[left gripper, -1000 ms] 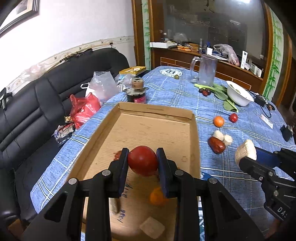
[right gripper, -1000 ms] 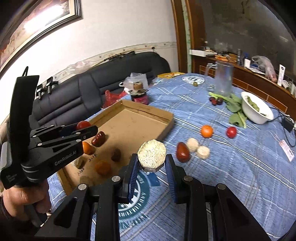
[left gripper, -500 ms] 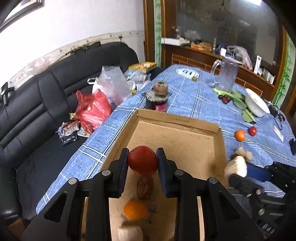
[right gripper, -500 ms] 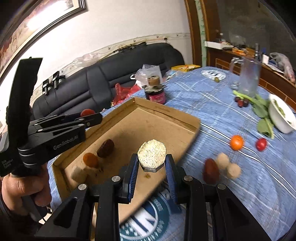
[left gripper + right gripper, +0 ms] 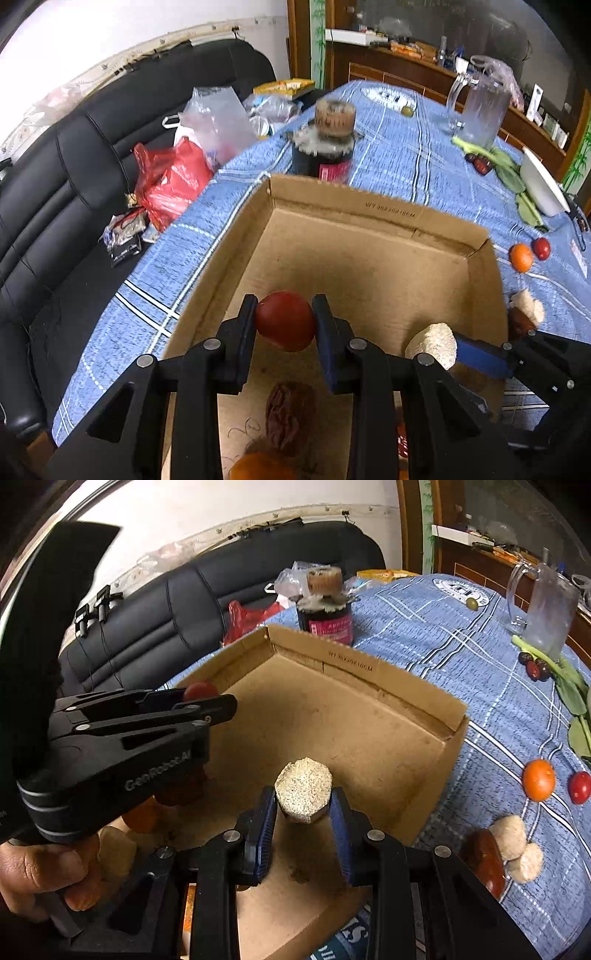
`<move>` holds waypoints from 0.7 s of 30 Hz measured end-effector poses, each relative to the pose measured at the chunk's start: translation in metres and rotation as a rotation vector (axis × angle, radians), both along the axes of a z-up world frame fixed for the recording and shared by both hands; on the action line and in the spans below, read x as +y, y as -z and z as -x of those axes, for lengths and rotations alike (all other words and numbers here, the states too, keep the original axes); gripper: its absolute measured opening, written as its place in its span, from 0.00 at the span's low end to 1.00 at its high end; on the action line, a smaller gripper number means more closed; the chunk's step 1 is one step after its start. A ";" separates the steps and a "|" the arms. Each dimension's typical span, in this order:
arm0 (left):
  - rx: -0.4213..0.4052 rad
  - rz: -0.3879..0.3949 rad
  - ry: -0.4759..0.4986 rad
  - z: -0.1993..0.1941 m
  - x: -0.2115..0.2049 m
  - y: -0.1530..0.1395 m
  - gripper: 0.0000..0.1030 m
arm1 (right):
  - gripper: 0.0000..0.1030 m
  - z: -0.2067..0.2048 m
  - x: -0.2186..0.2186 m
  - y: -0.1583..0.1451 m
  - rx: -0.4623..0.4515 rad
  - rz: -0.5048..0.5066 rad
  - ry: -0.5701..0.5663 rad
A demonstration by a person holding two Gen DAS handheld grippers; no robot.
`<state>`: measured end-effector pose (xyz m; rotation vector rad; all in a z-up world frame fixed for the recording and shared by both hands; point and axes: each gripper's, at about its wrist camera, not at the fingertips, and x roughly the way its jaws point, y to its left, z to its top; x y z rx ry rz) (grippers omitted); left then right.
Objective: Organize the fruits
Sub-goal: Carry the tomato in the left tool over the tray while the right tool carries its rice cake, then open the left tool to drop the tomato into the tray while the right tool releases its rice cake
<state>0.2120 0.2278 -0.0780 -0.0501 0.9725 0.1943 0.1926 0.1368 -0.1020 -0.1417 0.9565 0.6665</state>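
My left gripper is shut on a red tomato and holds it above the cardboard box. My right gripper is shut on a beige sesame ball over the box; it shows in the left wrist view too. Below in the box lie a brown date and an orange fruit. On the blue cloth to the right lie an orange, a red tomato, two beige balls and a dark red fruit.
A dark jar stands just behind the box. A glass pitcher, green leaves and a white bowl are at the far right. A black sofa with plastic bags runs along the table's left.
Both grippers moved left and forward over the box, still holding the tomato and the sesame ball. The right gripper is now above the box floor instead of the cloth.
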 end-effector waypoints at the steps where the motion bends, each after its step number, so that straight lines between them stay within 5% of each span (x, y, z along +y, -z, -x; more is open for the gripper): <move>1: 0.009 0.002 -0.002 -0.001 0.000 0.003 0.27 | 0.29 0.000 0.002 0.002 0.003 0.008 -0.006; 7: 0.069 -0.002 0.007 -0.005 -0.004 0.012 0.27 | 0.31 0.001 0.004 0.004 -0.016 0.039 -0.020; 12: 0.061 0.024 -0.011 -0.002 0.000 0.010 0.28 | 0.43 0.008 0.000 -0.003 -0.034 0.035 -0.024; 16: 0.018 0.042 -0.006 0.010 0.000 -0.003 0.53 | 0.43 0.017 -0.015 -0.017 -0.057 -0.004 -0.004; 21: -0.049 0.062 0.013 0.028 -0.011 -0.024 0.53 | 0.43 0.035 -0.053 -0.036 -0.065 -0.088 0.049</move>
